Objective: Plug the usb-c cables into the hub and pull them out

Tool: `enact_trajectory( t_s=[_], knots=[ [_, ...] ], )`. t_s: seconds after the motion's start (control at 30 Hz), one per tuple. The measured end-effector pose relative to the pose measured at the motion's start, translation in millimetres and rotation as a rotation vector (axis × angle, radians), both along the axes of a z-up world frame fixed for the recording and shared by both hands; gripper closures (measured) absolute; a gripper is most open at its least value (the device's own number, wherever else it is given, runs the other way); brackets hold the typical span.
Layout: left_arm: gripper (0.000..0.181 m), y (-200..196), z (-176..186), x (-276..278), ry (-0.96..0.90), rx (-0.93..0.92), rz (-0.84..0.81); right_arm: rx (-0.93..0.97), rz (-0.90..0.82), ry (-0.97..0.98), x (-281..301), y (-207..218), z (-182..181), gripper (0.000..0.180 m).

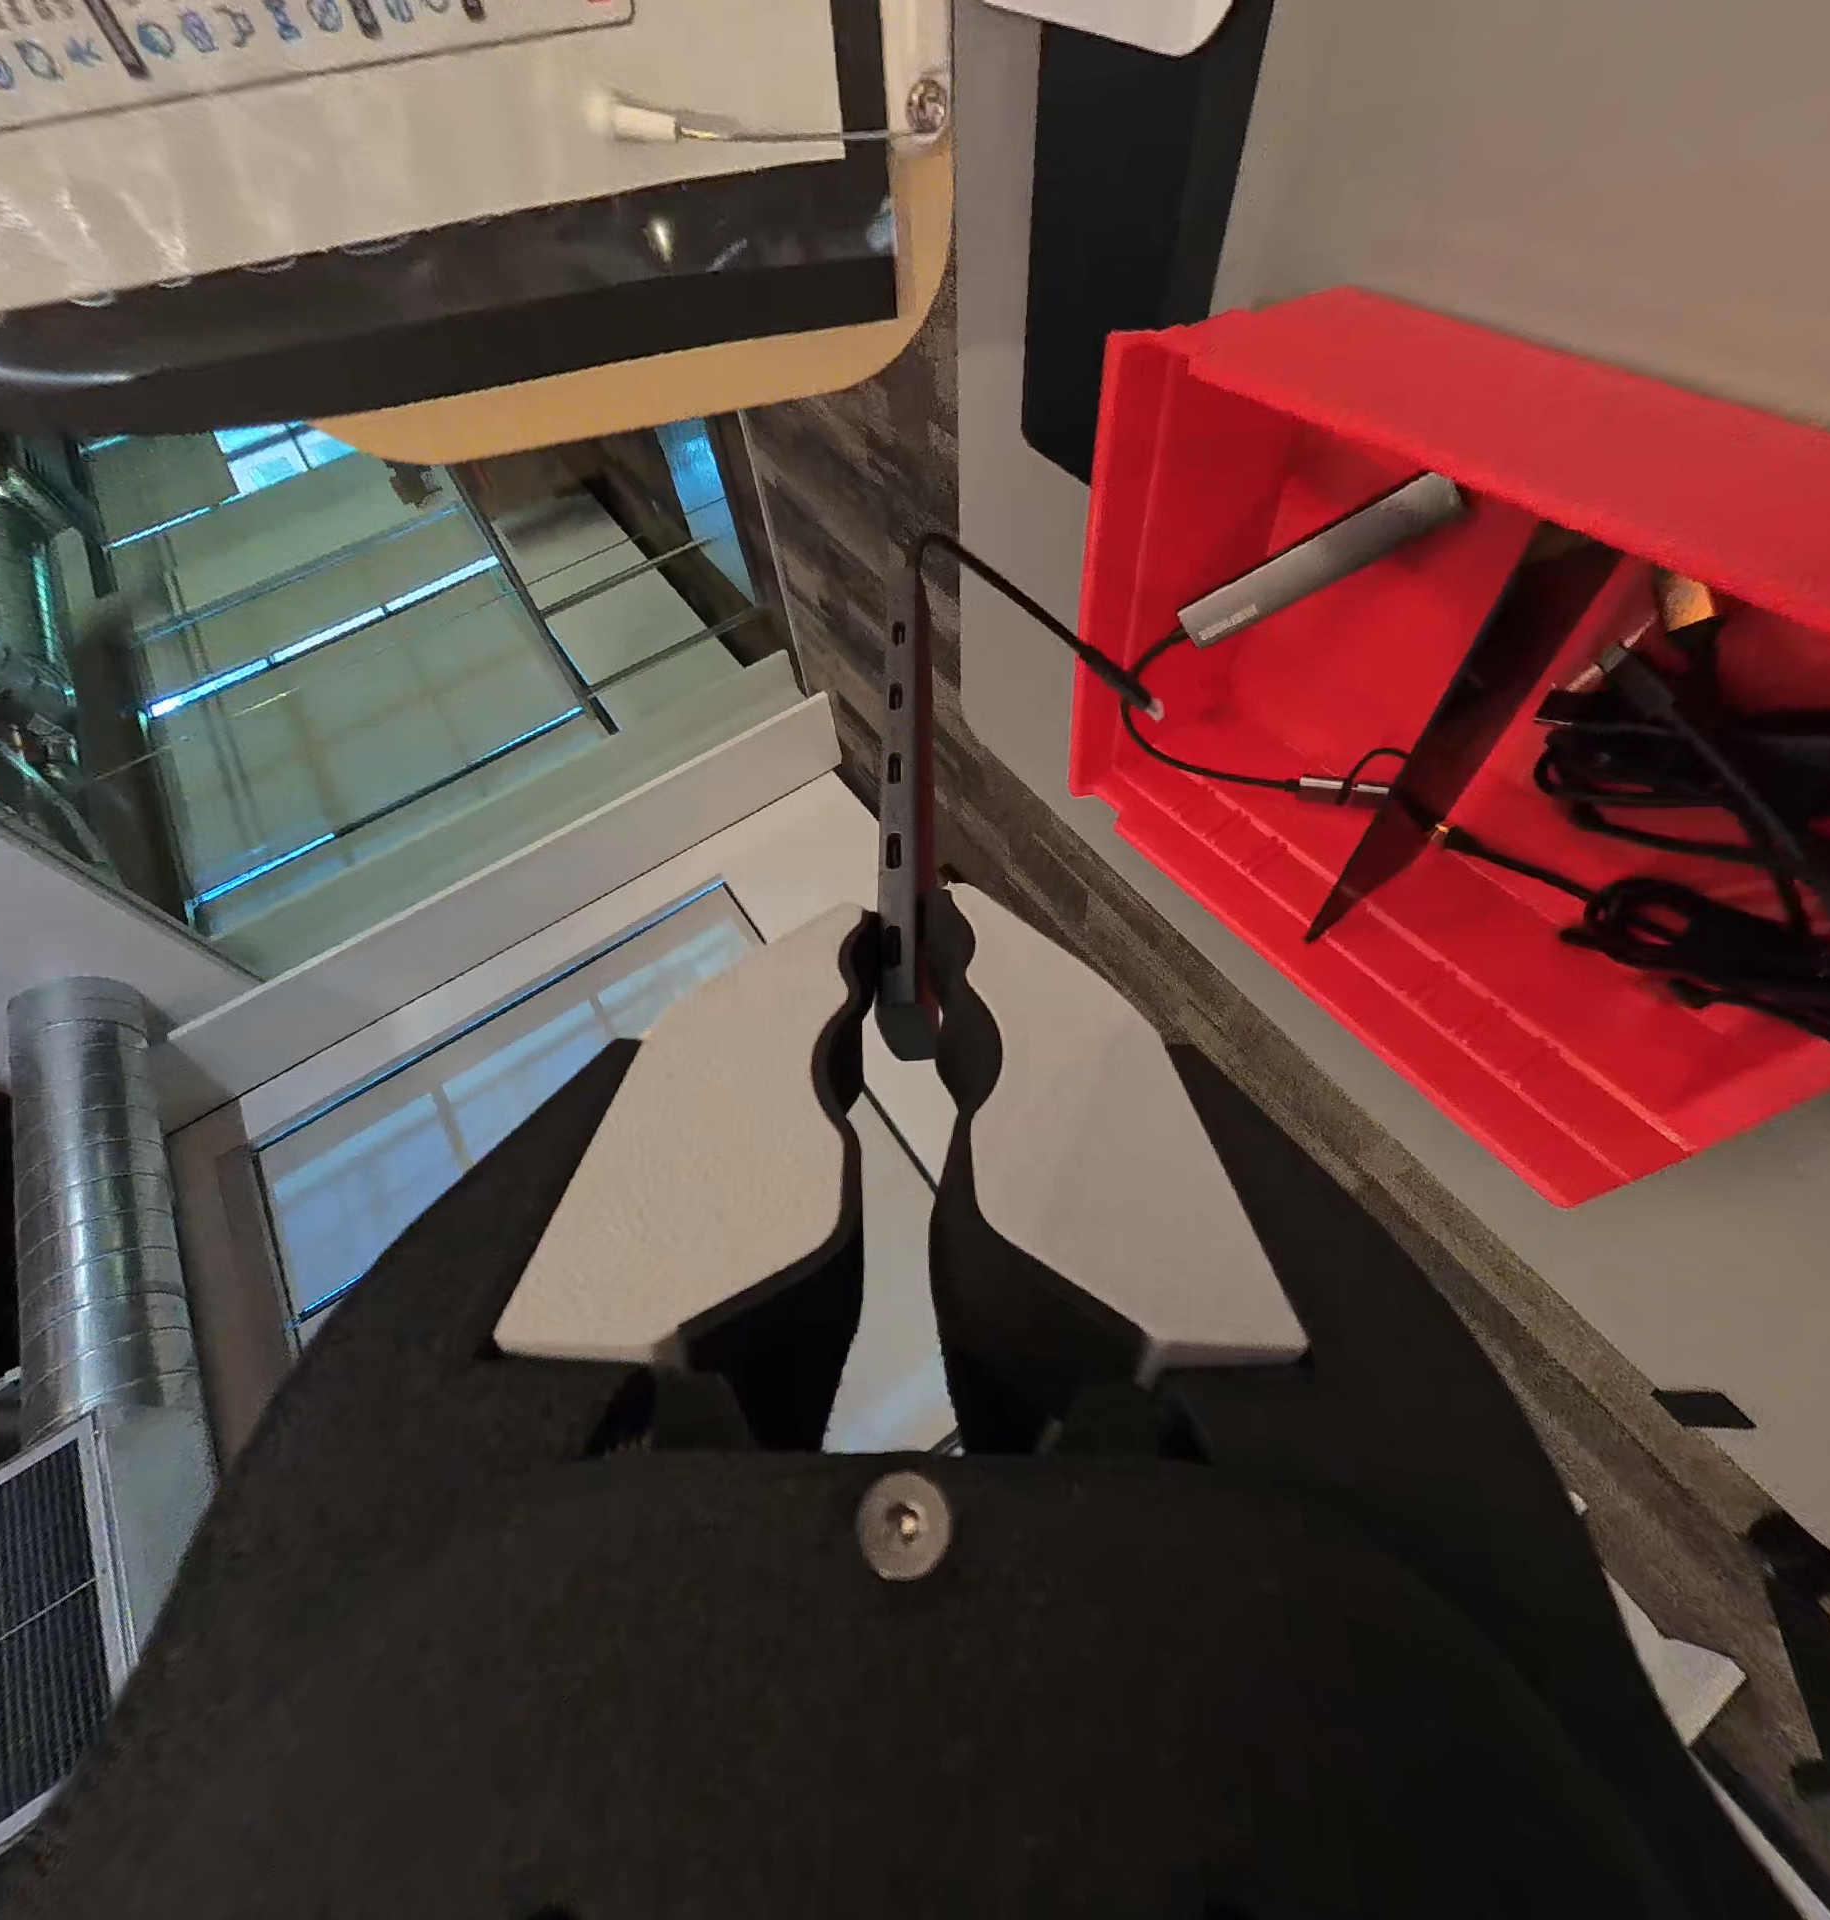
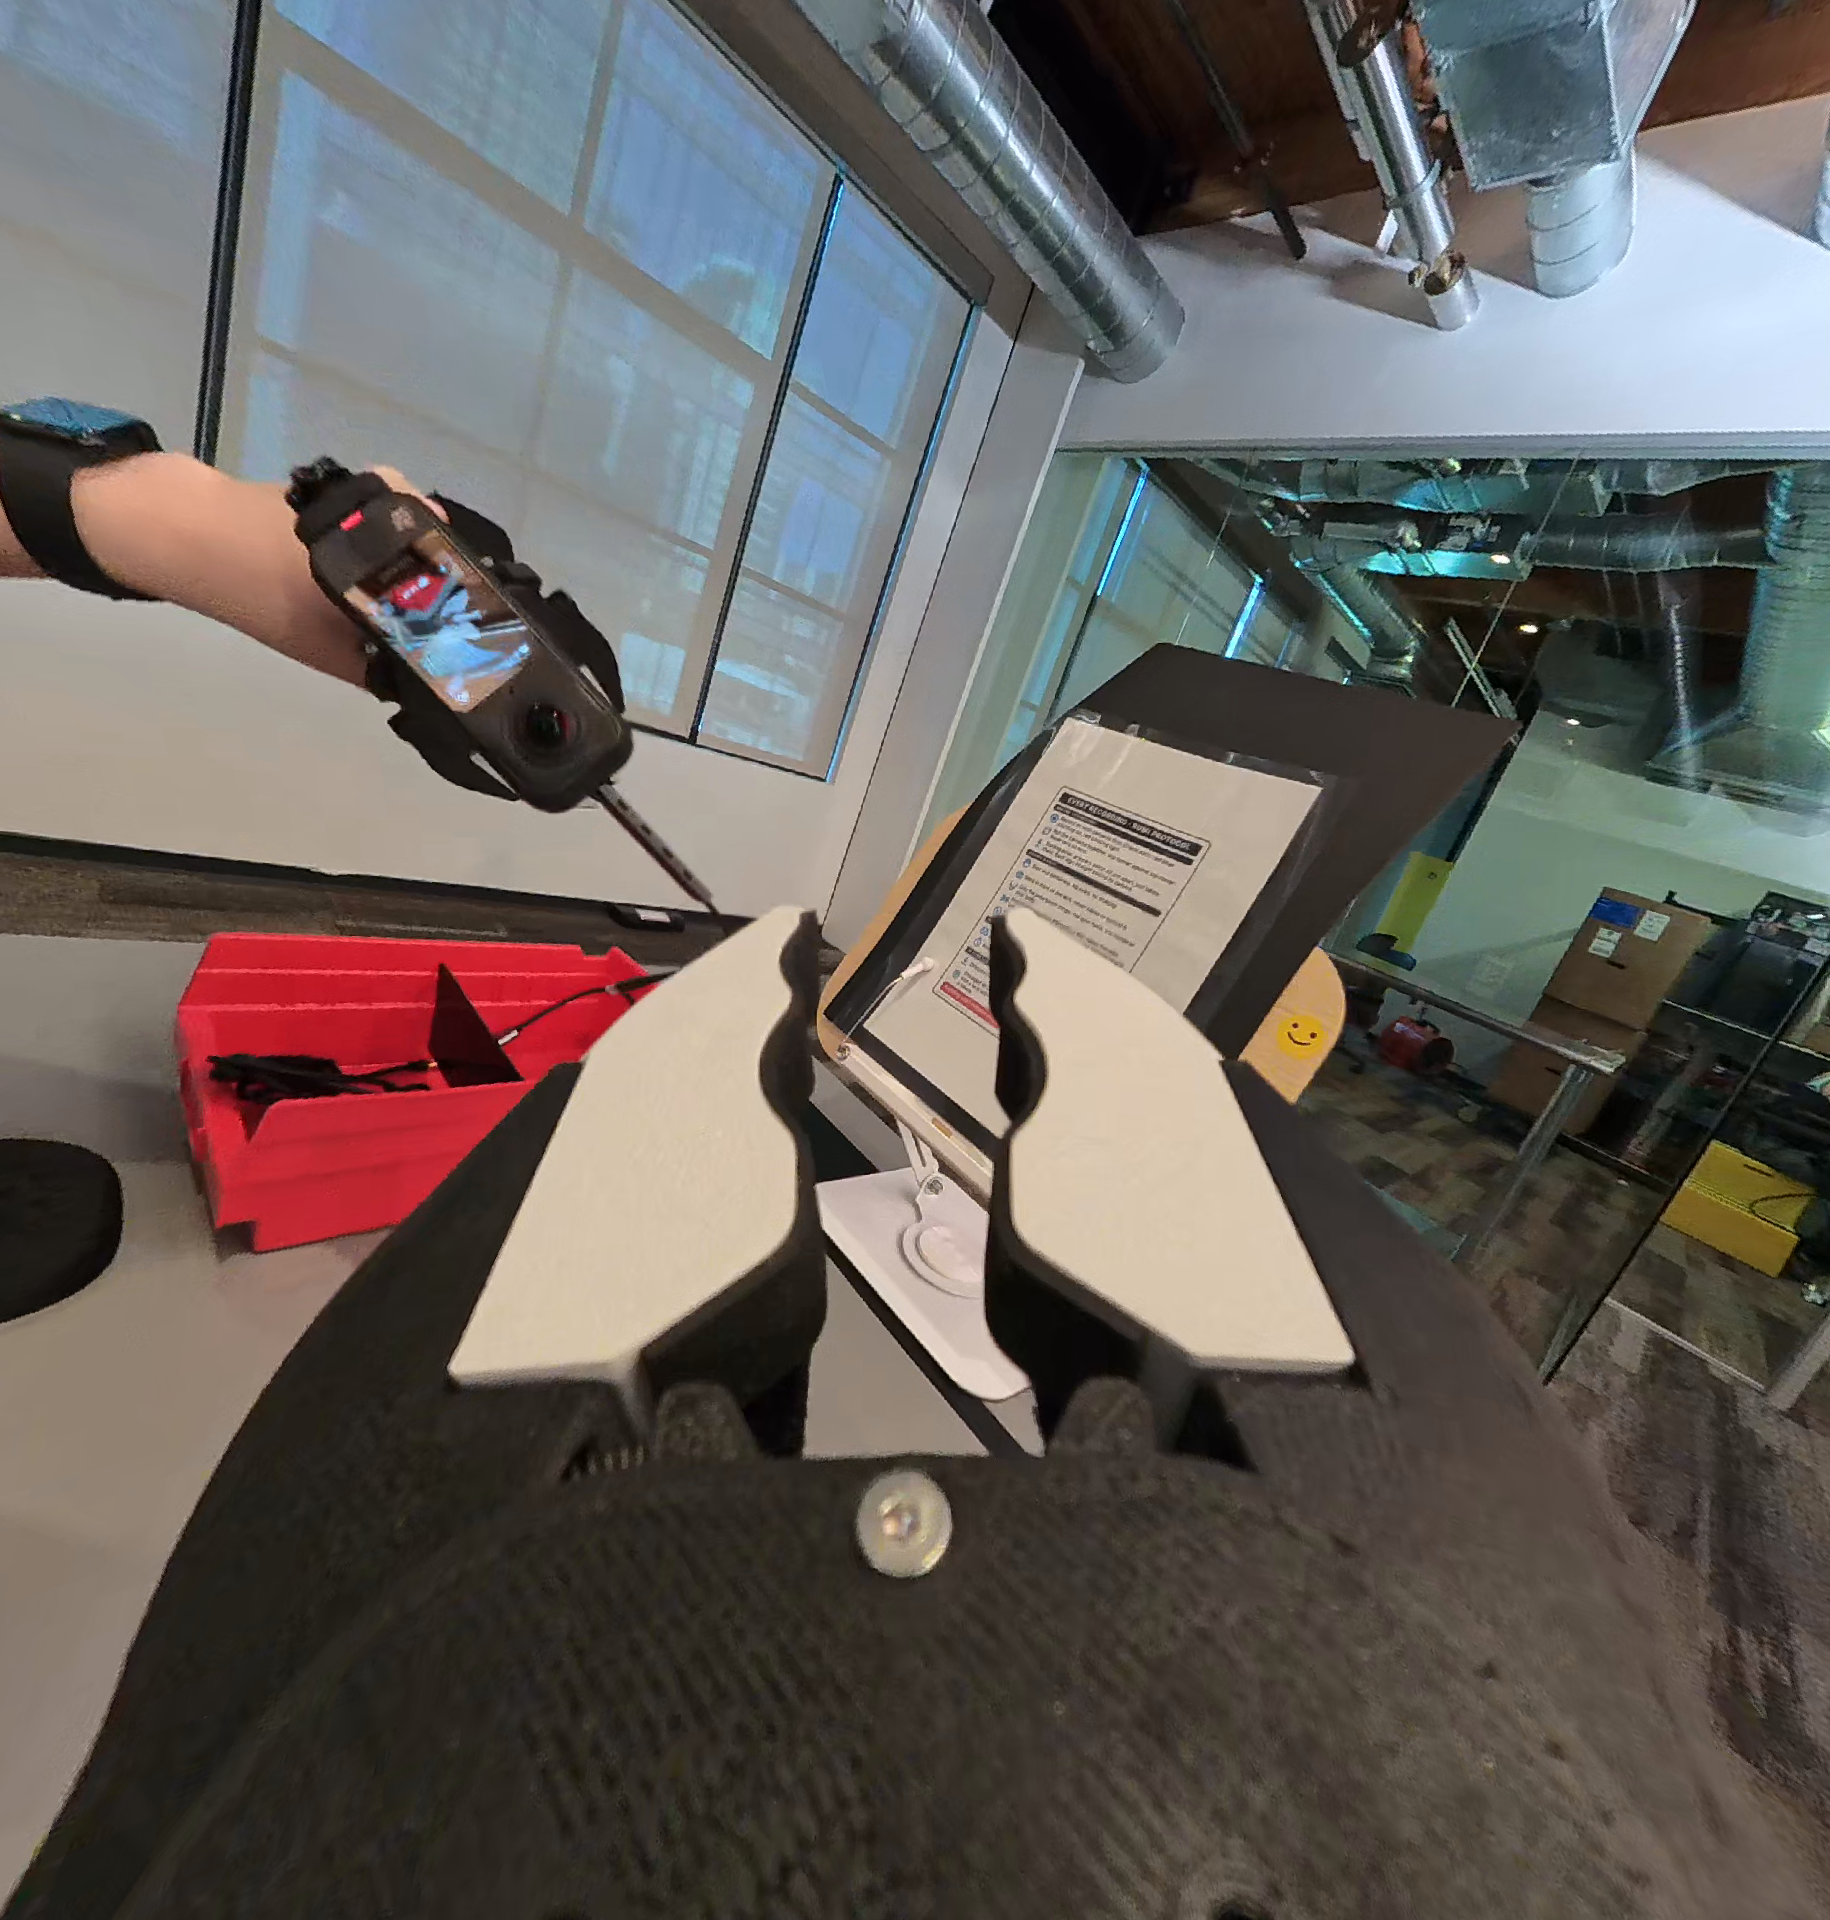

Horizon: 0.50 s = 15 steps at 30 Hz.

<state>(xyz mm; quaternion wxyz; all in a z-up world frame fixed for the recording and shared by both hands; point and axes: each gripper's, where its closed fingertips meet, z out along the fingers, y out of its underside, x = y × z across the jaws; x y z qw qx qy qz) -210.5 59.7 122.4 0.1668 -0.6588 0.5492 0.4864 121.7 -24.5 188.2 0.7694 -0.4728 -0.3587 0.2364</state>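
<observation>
My left gripper (image 1: pixel 911 966) is shut on one end of a slim grey hub (image 1: pixel 903 790) held in the air, its row of ports facing the camera. The hub's thin black cable (image 1: pixel 1036 613) runs into the red bin (image 1: pixel 1513 997). The bin holds a second grey hub (image 1: pixel 1326 561), a black divider (image 1: pixel 1482 717) and a bundle of black usb-c cables (image 1: pixel 1721 831). In the right wrist view the left gripper (image 2: pixel 537 717) holds that hub (image 2: pixel 651 842) above the bin (image 2: pixel 371 1153). My right gripper (image 2: pixel 900 935) is open and empty, to the right of the bin.
A framed instruction sheet (image 2: pixel 1098 904) on a white stand (image 2: pixel 942 1268) is at the table's far edge, also in the left wrist view (image 1: pixel 423 156). A black round pad (image 2: pixel 17 1226) lies at the left. A person's forearm with a wrist strap (image 2: pixel 59 499) holds the left gripper.
</observation>
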Motion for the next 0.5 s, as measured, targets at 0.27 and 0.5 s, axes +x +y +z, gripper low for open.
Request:
enact_trajectory(
  t_s=[0.27,0.5],
  knots=[
    [0.173,-2.6,95.0,41.9,0.007,0.165,-0.061,0.009,-0.009,0.014,10.5,-4.0,3.3,0.148],
    [0.173,-42.4,81.7,129.3,-0.253,0.056,-0.273,0.015,-0.014,0.019,20.7,-10.2,4.7,0.148]
  ],
)
